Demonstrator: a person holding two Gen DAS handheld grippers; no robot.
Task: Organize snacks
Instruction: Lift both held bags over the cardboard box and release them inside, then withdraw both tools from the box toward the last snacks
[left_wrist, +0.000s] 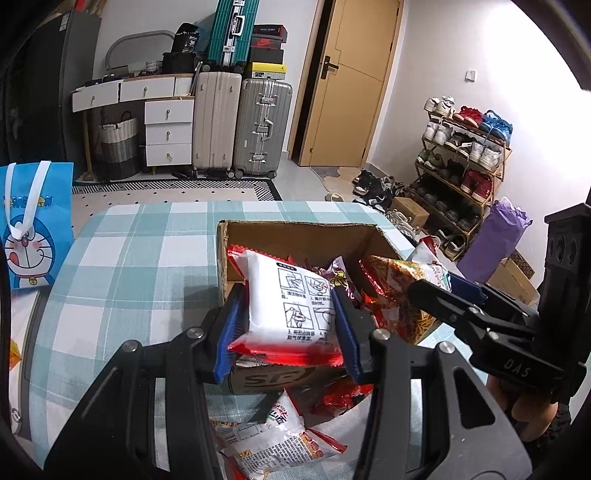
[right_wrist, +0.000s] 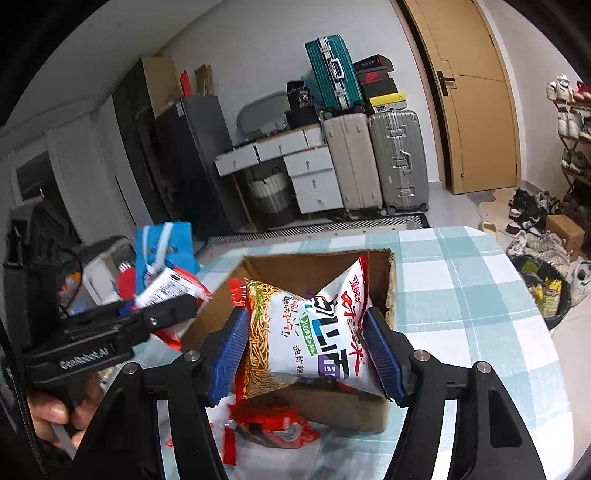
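The left tongs are clenched on a white snack packet with red ends, its blue pads pressing both long sides; the packet shows printed instruction drawings and hangs over the near left part of the open cardboard box. The right tongs grasp a noodle snack bag, white with red lettering and a picture of fried noodles, pads pinching its two sides so that the bag bulges between them; it sits above the box's near wall, partly over the opening. In the left wrist view the right tongs reach in from the right with that same bag over the right half of the box, beside the white packet, the two apart. The box stands on a desk covered with a blue and white checked cloth and already contains several red and pale wrappers. More snack packets lie loose on the cloth in front of the box, below both tongs. A blue cartoon gift bag stands at the desk's far left edge, well apart from the box.
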